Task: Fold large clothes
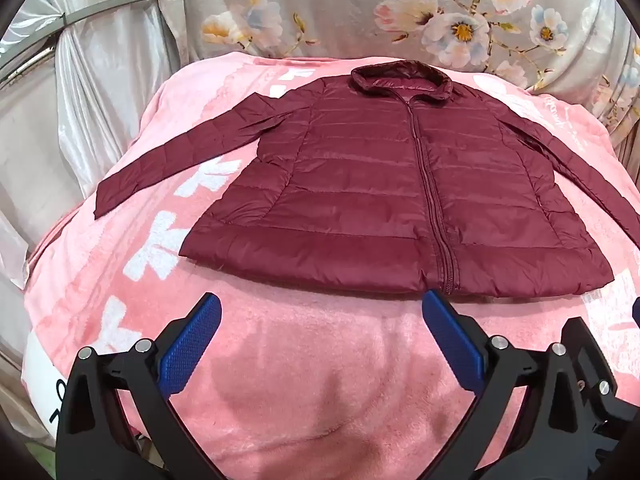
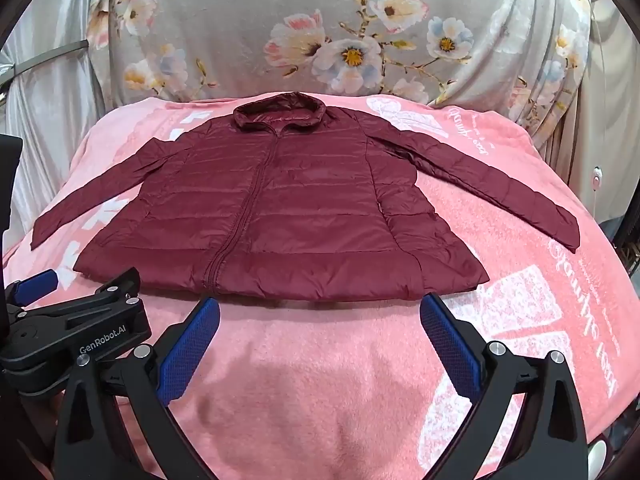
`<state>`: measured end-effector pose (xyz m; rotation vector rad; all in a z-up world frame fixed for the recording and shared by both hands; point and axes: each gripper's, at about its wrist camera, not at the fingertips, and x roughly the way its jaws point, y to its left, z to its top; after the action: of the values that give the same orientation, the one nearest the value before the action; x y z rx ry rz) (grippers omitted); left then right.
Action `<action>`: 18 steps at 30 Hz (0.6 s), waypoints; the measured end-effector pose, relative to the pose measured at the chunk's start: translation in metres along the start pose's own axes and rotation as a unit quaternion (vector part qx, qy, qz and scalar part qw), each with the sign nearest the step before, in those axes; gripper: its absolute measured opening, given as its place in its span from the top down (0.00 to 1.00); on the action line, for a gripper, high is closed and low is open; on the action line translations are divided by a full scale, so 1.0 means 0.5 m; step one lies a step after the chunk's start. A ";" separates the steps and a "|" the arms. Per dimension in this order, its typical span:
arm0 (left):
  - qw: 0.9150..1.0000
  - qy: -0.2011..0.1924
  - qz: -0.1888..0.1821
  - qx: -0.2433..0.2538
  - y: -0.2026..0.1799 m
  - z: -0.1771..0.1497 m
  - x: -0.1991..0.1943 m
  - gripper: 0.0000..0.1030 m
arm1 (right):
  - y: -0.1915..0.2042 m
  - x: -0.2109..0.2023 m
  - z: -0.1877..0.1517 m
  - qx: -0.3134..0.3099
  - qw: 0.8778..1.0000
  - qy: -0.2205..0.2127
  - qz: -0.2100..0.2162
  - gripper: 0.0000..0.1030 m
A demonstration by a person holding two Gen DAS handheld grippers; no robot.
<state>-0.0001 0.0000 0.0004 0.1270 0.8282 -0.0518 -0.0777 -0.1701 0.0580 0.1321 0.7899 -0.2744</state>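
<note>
A dark red quilted jacket (image 1: 360,200) (image 2: 300,208) lies flat, zipped, front up on a pink blanket (image 1: 300,380) (image 2: 320,380). Its collar points away from me and both sleeves are spread out to the sides. My left gripper (image 1: 322,300) stands open just short of the hem near the zip's lower end, nothing between its blue pads (image 1: 192,344). My right gripper (image 2: 320,302) is open too, just before the hem's right half, with empty pads (image 2: 188,352). In the right wrist view the left gripper (image 2: 84,280) shows at the left edge.
A grey floral cloth (image 1: 400,20) (image 2: 340,40) hangs behind the far end of the blanket. Silvery curtain fabric (image 1: 100,100) falls at the left. The blanket drops off at both sides. A small white round object (image 2: 597,178) sits at the right.
</note>
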 end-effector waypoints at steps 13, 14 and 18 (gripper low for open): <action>1.000 -0.010 0.005 0.003 0.004 0.016 -0.023 0.05 | -0.003 -0.009 0.012 0.001 1.000 -0.004 0.000 0.05; 1.000 -0.012 0.006 0.003 0.002 0.014 -0.029 0.05 | -0.002 -0.009 0.013 0.001 1.000 -0.004 0.000 0.05; 1.000 -0.015 0.007 0.004 -0.001 0.010 -0.029 0.05 | -0.002 -0.009 0.012 0.002 1.000 -0.006 0.001 0.05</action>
<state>-0.0060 -0.0012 0.0144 0.1405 0.7979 -0.0432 -0.0772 -0.1713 0.0654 0.1348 0.7765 -0.2738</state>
